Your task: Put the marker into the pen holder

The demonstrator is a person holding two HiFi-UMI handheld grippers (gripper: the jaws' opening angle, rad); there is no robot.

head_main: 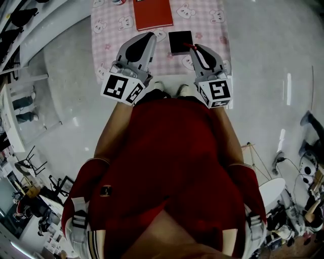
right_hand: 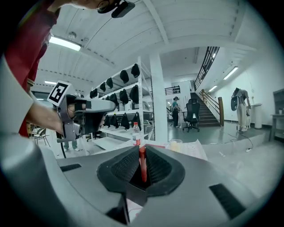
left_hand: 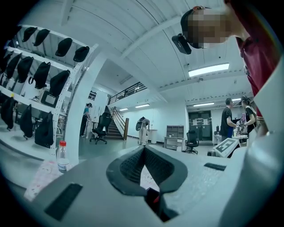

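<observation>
Though half-hidden, marker [right_hand: 142,167] in right tool [right_hand: 142,150]

I count 2 grippers, the left gripper [head_main: 149,34] and the right gripper [head_main: 192,46], along with 1 red marker [right_hand: 142,164] and 1 black pen holder [head_main: 180,41]. On the 1 table [head_main: 106,30] I see 1 red book [head_main: 152,14], 1 bottle [left_hand: 63,156] and 1 cup [right_hand: 176,144]. Further back I make out 3 people: 1 person by the stairs [left_hand: 86,117] and 2 standing together at the right.
</observation>
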